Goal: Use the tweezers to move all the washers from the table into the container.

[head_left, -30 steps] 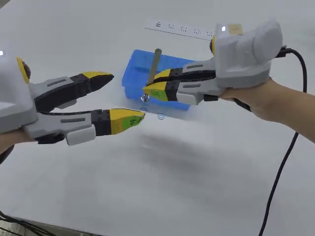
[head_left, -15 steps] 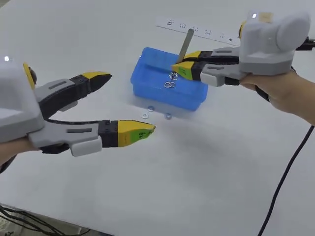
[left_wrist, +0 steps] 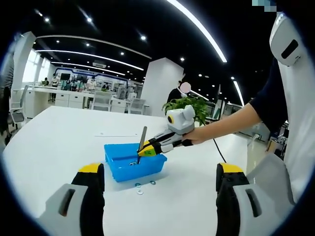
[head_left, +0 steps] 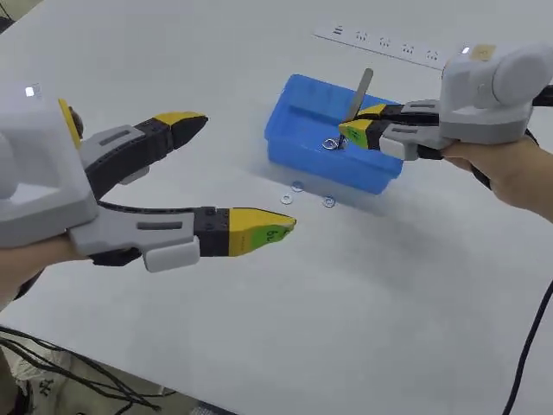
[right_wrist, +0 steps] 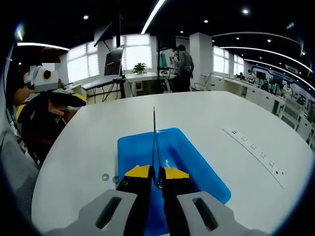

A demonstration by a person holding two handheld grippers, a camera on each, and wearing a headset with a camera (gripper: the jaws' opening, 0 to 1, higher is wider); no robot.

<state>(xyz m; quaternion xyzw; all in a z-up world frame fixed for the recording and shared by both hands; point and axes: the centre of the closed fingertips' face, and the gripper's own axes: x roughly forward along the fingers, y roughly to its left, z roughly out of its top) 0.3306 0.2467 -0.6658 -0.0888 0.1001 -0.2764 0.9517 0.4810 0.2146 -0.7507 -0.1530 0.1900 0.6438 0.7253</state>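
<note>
**Tweezers over the blue box**

The white table (head_left: 363,303) is smooth and flat. The blue plastic container (head_left: 311,162) is an open box sitting on it. The left gripper (head_left: 246,175) hangs wide open, holding nothing. The right gripper (head_left: 350,132) is squeezed tight on thin metal tweezers (head_left: 363,91), above the container. Three tiny round washers (head_left: 286,200) lie on the table just beside the container.
</note>
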